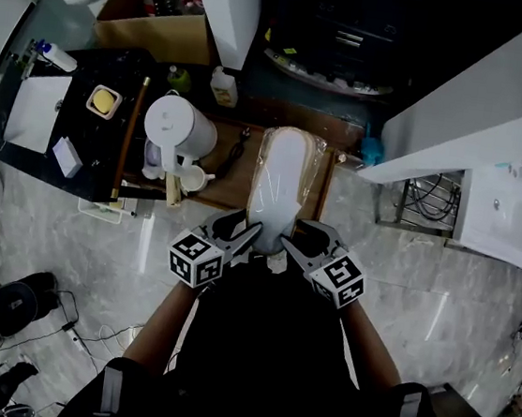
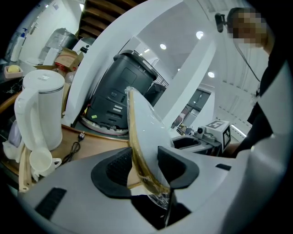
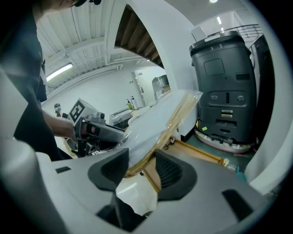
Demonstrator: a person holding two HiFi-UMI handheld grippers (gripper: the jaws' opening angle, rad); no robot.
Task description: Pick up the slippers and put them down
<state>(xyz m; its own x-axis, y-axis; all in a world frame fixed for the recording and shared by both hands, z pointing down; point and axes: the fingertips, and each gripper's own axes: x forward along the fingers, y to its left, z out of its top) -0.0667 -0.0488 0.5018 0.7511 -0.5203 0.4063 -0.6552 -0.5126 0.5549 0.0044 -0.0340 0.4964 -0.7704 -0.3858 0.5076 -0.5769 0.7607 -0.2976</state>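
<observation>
A pair of white slippers (image 1: 283, 182) wrapped in clear plastic is held over the wooden table (image 1: 236, 179), toe end pointing away from me. My left gripper (image 1: 252, 237) grips the near left edge and my right gripper (image 1: 290, 242) the near right edge. In the left gripper view the slippers (image 2: 143, 125) stand on edge between the pads of the left gripper (image 2: 144, 167), which close on them. In the right gripper view the slippers (image 3: 158, 121) slant up from the jaws of the right gripper (image 3: 139, 169), also closed on them. The other gripper (image 3: 87, 123) shows beyond the pack.
A white kettle (image 1: 178, 127) and a white cup (image 1: 189, 181) stand on the table's left part. A black cable (image 2: 73, 148) lies beside them. A dark machine (image 3: 224, 87) stands behind the table. A black counter (image 1: 73, 123) is at the left, a white cabinet (image 1: 497, 208) at the right.
</observation>
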